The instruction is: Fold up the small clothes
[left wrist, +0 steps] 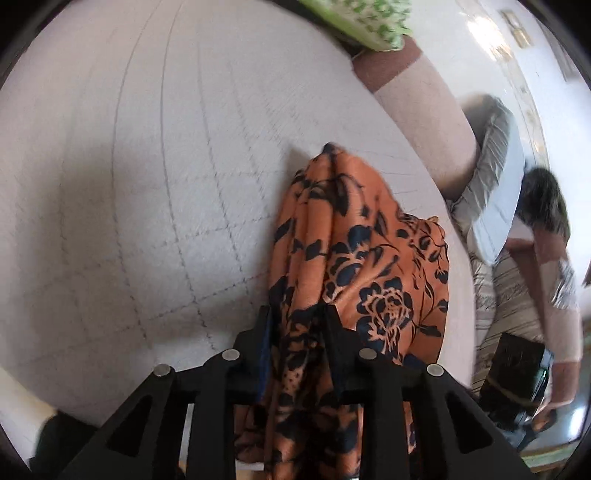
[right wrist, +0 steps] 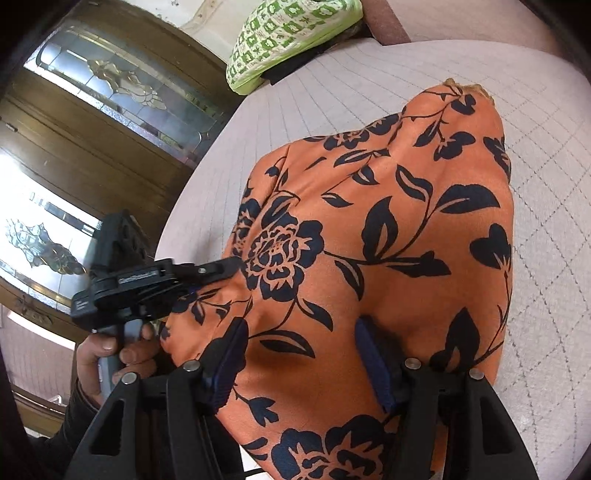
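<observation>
An orange garment with a dark navy flower print hangs over a pale quilted surface. My left gripper is shut on a bunched fold of it, cloth draping down between the fingers. In the right wrist view the same garment spreads wide, its far end touching the quilted surface. My right gripper has cloth draped between its blue-padded fingers; the jaws stand fairly wide, so its grip is unclear. The left gripper shows at the left, pinching the garment's edge.
A green-and-white patterned cushion lies at the far edge of the surface. A dark wooden door with leaded glass panels stands to the left. A grey striped pillow and other bedding lie at the right.
</observation>
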